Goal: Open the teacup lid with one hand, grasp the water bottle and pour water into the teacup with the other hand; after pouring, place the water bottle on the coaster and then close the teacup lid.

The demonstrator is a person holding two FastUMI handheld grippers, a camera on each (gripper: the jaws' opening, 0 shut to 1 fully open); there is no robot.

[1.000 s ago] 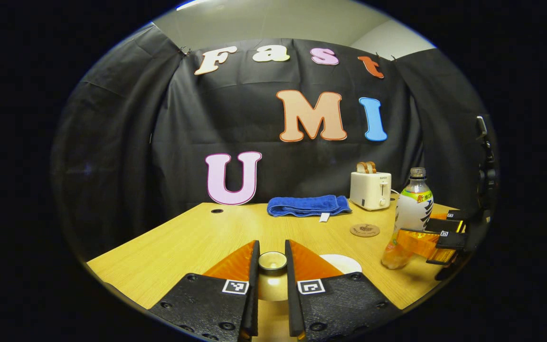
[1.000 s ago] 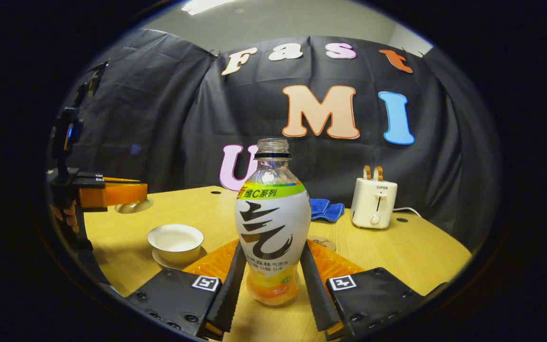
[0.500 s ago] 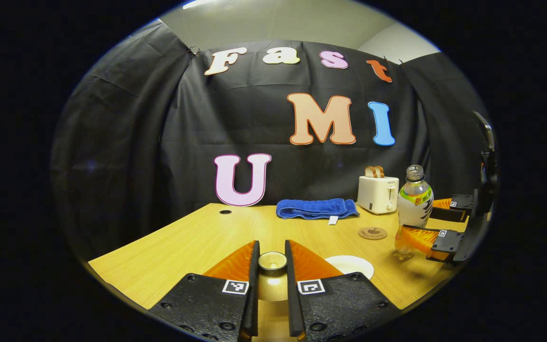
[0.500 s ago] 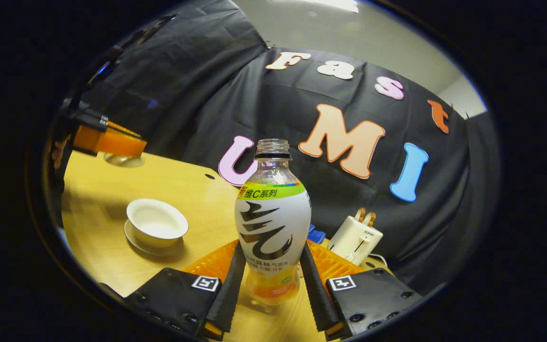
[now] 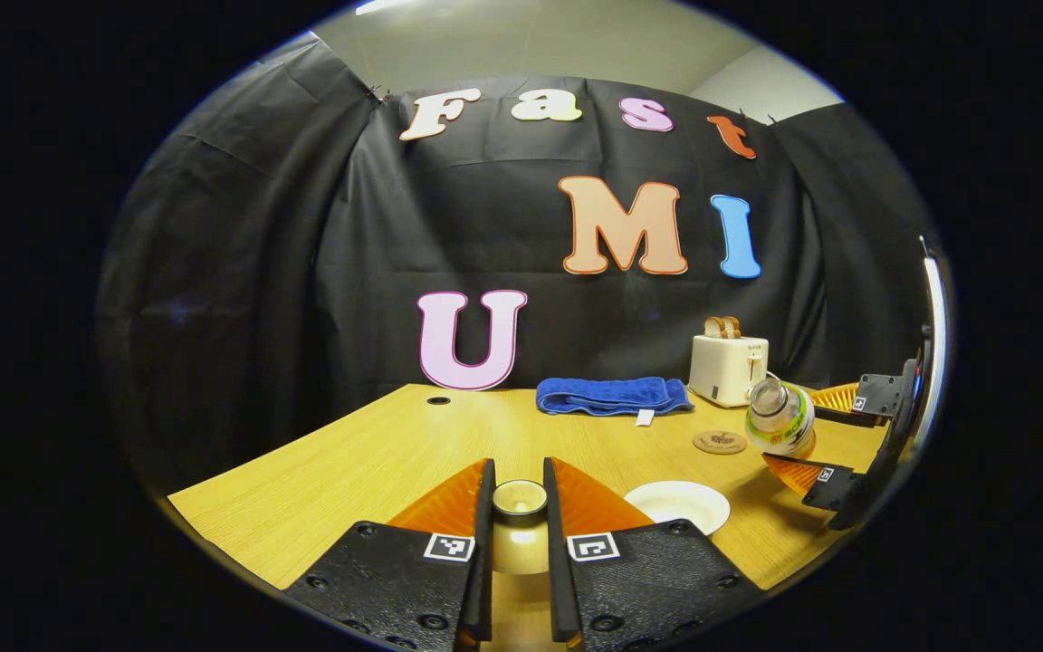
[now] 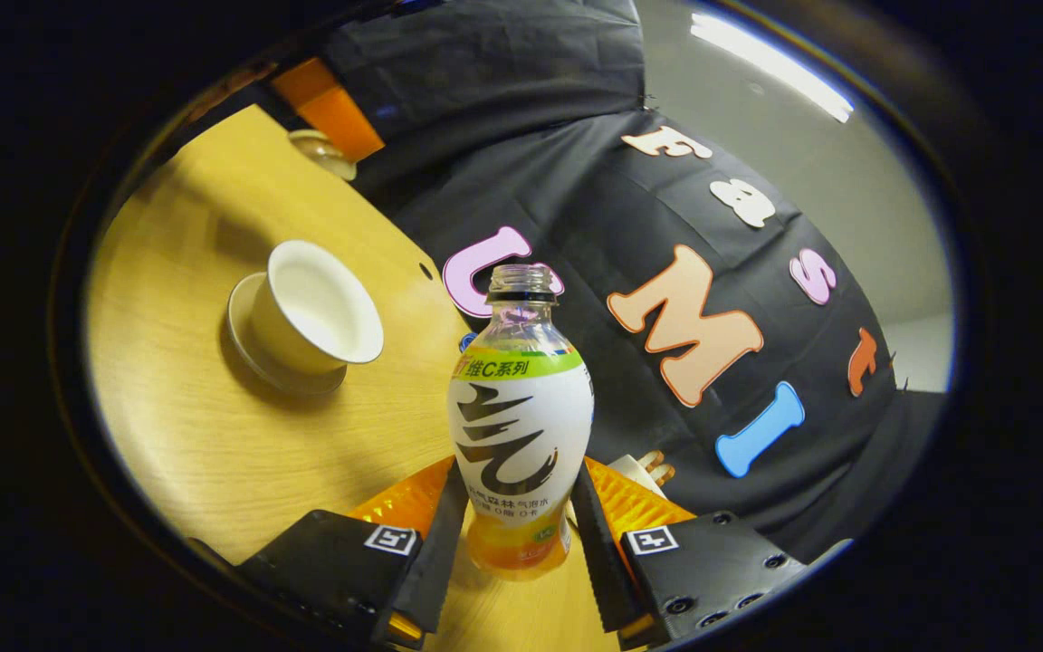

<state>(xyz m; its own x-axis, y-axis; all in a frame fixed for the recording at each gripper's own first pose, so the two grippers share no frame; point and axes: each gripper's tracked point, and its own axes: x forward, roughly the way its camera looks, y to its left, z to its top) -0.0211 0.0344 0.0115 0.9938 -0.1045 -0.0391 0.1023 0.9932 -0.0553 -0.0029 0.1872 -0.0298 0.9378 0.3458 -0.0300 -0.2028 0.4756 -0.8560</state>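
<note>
My left gripper [image 5: 517, 480] is shut on the knob of the teacup lid [image 5: 520, 500] and holds it above the table. The white teacup [image 6: 318, 308] stands uncovered on its saucer [image 6: 254, 358]; in the left gripper view its rim [image 5: 677, 503] shows just right of my fingers. My right gripper [image 6: 520, 480] is shut on the uncapped water bottle [image 6: 520, 426], which has a little orange liquid at its base. The bottle [image 5: 779, 421] is off the table and tilted, mouth toward the cup side. The round coaster [image 5: 719, 442] lies beyond the cup.
A white toaster [image 5: 728, 369] with bread in it and a folded blue towel [image 5: 612, 396] sit at the back of the wooden table [image 5: 349, 462]. In the right gripper view, the left gripper [image 6: 331, 113] holds the lid [image 6: 322, 149] far beyond the cup.
The right gripper has lifted the bottle off the table and rolled it over toward the teacup. The left gripper keeps the lid in the same grip, drifting slightly.
</note>
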